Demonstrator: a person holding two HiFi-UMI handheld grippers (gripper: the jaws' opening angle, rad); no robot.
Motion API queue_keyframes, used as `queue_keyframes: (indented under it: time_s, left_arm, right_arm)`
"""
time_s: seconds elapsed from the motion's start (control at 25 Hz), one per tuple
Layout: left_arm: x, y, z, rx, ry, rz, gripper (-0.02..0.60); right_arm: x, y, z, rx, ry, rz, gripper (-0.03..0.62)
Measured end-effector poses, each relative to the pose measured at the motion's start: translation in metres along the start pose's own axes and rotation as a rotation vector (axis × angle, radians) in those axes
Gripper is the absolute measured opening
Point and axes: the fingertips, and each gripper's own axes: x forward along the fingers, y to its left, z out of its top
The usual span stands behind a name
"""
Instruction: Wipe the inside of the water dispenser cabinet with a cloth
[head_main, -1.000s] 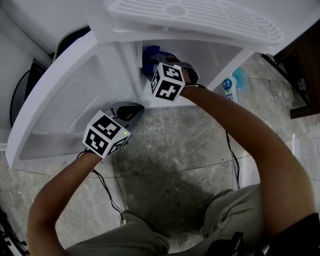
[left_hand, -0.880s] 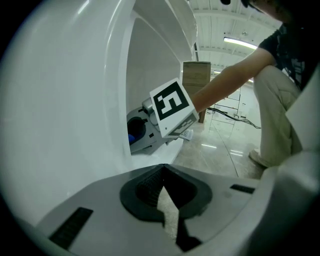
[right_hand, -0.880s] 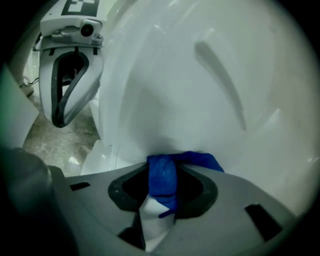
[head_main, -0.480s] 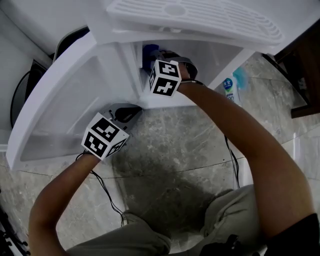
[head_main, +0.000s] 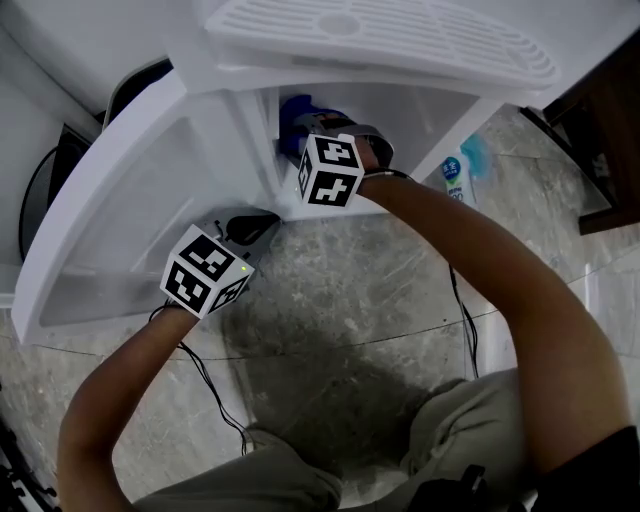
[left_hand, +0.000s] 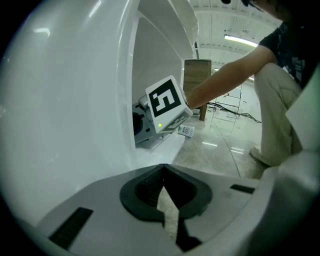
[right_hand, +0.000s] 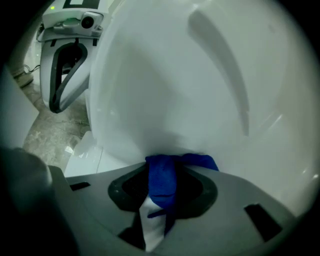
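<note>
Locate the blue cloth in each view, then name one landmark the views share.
Head view: top centre, the cloth just inside the cabinet.
Left gripper view: not in it.
Right gripper view: bottom centre, clamped in the right tool.
Shared landmark: the white cabinet.

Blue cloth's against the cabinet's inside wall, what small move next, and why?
Probably slide the right gripper sideways along the inner wall: the blue cloth clamped in its jaws is bunched against one spot, with bare wall beside it.
</note>
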Motion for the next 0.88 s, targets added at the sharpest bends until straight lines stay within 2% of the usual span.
queue_keyframes:
  time_s: [0.16,0.32,0.44,0.52,0.68,0.88]
  left_arm:
    - [-0.004,-0.001,0.002,0.010,-0.008,0.001,0.008]
    - [-0.012,0.004,0.008,0.006,-0.026,0.016,0.008]
    - [-0.014,0.004,0.018,0.023,-0.036,0.020,0.008]
    - [-0.015,0.001,0.022,0.048,-0.041,0.013,0.008]
    - [-0.010,-0.003,0.024,0.065,-0.033,0.002,0.008]
    - [-0.003,-0.008,0.041,0.109,-0.049,-0.010,0.008]
  right_arm:
    - [0.012,-0.020,-0.007,-0.005,0.028,-0.052,0.101]
    - [0.013,-0.020,-0.007,0.018,0.056,-0.020,0.101]
    - [-0.001,-0.016,-0.003,0.138,0.015,0.022,0.103]
    - [-0.017,-0.025,0.003,0.264,-0.037,0.008,0.103]
    - [-0.056,-0.059,0.015,0.498,-0.168,-0.106,0.103]
    - [-0.117,-0.106,0.035,0.644,-0.387,-0.314,0.103]
